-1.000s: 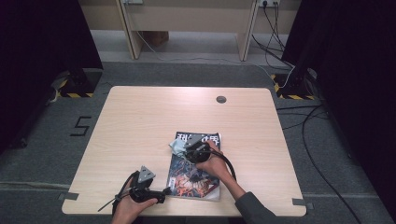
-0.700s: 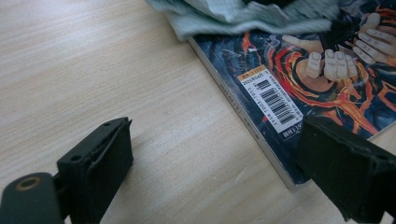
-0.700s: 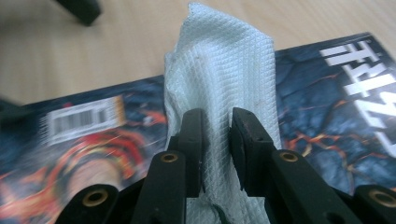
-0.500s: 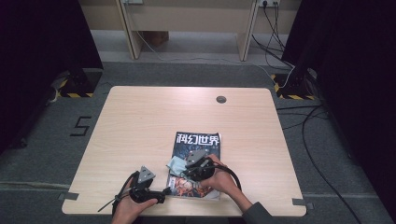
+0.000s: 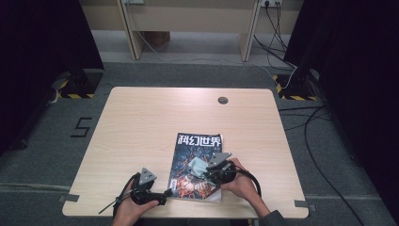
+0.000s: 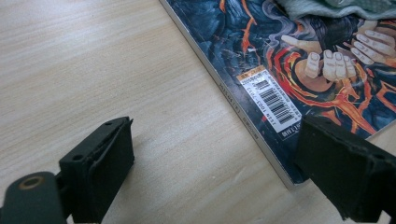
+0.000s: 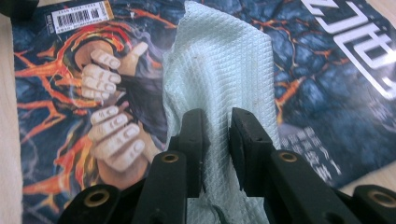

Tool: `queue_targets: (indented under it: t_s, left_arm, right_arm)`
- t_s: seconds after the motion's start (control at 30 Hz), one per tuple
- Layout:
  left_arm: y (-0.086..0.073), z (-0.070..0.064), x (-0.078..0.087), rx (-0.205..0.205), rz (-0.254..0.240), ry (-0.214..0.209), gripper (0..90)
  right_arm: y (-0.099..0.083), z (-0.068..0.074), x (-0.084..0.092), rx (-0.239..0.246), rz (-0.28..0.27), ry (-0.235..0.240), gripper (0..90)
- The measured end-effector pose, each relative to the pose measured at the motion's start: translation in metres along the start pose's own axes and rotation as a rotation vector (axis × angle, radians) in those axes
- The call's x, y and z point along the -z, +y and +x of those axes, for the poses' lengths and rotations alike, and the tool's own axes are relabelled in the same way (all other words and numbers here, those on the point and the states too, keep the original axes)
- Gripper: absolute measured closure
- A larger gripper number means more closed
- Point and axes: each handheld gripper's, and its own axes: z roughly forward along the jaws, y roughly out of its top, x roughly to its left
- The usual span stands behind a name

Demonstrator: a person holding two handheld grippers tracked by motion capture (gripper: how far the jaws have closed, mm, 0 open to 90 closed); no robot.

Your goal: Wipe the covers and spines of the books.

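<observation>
Pale green waffle-textured cloth (image 7: 219, 79) is pinched by right gripper (image 7: 217, 135) on glossy illustrated magazine (image 5: 197, 162) | left gripper (image 6: 224, 163) is held agape at magazine's corner

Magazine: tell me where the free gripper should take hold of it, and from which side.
Probably its near left corner. The magazine lies flat, so the open left gripper, already beside that corner, should come in low from the left, one jaw sliding under the spine edge.

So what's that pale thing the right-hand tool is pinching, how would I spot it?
Find the wooden table, then the dark magazine near its front edge. On its cover lies a pale green cloth with a fine diamond weave, pinched by the right gripper; it is the one soft, plain thing there.
</observation>
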Motion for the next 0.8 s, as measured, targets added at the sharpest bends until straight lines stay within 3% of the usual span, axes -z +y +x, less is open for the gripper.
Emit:
queue_targets:
  t_s: [0.17, 0.4, 0.6, 0.8]
  left_arm:
    - [0.0, 0.0, 0.0, 0.0, 0.0, 0.001, 10.8]
    - [0.0, 0.0, 0.0, 0.002, -0.001, 0.0, 10.7]
    - [0.0, 0.0, 0.0, -0.002, 0.003, 0.0, 10.6]
    - [0.0, 0.0, 0.0, 0.001, 0.001, 0.001, 10.4]
  right_arm:
    - [-0.007, 0.005, 0.006, -0.015, -0.01, 0.017, 74.7]
    - [-0.024, 0.031, 0.021, 0.007, -0.024, 0.069, 74.6]
    - [-0.031, 0.043, 0.028, 0.018, -0.024, 0.075, 74.4]
    - [-0.028, 0.045, 0.026, 0.026, -0.015, 0.069, 74.4]
